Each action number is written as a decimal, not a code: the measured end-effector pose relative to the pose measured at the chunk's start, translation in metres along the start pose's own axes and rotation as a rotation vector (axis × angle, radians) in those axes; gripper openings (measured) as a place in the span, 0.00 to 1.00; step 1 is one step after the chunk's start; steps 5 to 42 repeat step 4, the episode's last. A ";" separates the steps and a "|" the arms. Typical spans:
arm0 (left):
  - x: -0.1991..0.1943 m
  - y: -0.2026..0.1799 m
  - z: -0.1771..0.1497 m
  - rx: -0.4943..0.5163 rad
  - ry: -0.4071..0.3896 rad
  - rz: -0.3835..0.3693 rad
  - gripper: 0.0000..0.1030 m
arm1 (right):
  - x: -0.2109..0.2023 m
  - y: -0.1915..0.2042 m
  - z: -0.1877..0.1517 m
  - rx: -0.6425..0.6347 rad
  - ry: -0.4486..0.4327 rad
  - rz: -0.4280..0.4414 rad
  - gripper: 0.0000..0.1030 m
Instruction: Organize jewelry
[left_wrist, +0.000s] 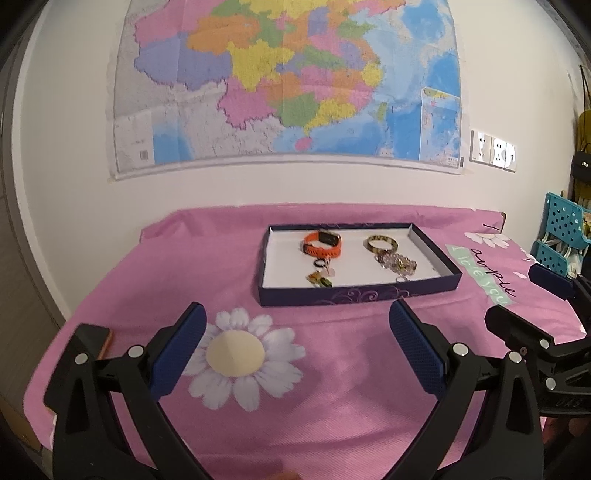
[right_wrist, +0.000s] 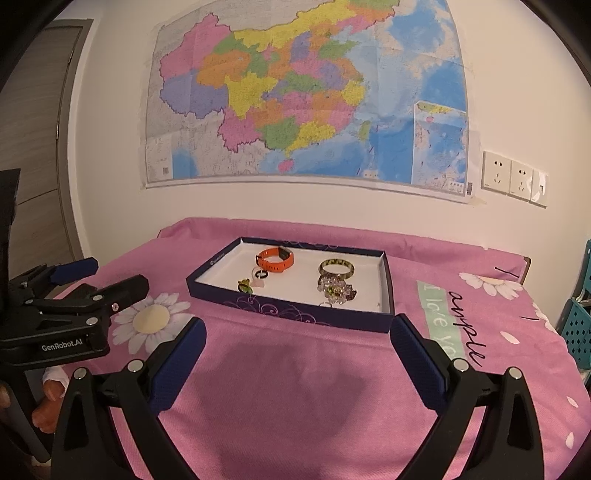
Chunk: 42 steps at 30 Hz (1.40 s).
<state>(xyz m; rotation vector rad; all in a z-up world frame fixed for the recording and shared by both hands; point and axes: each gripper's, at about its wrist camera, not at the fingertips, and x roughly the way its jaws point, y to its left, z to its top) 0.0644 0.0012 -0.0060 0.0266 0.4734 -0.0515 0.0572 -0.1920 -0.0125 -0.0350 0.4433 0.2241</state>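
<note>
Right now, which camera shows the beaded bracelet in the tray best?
The right wrist view: the beaded bracelet sits larger there, its clear and green beads distinct below the bangle. The left wrist view shows it smaller and blurrier, near the tray front wall.

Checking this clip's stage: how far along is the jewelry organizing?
Looks done or close to it: orange watch band, gold bangle, beaded bracelet, small black ring and green charm all lie inside the purple tray. In hand: nothing; left gripper and right gripper are open, short of the tray. Left: no loose jewelry visible on the pink cloth.
</note>
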 end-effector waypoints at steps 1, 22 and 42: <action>0.005 0.001 -0.001 -0.003 0.019 -0.007 0.95 | 0.003 -0.003 -0.001 0.001 0.016 -0.002 0.93; 0.019 0.007 -0.006 -0.009 0.063 -0.007 0.95 | 0.017 -0.020 -0.004 0.014 0.080 -0.007 0.93; 0.019 0.007 -0.006 -0.009 0.063 -0.007 0.95 | 0.017 -0.020 -0.004 0.014 0.080 -0.007 0.93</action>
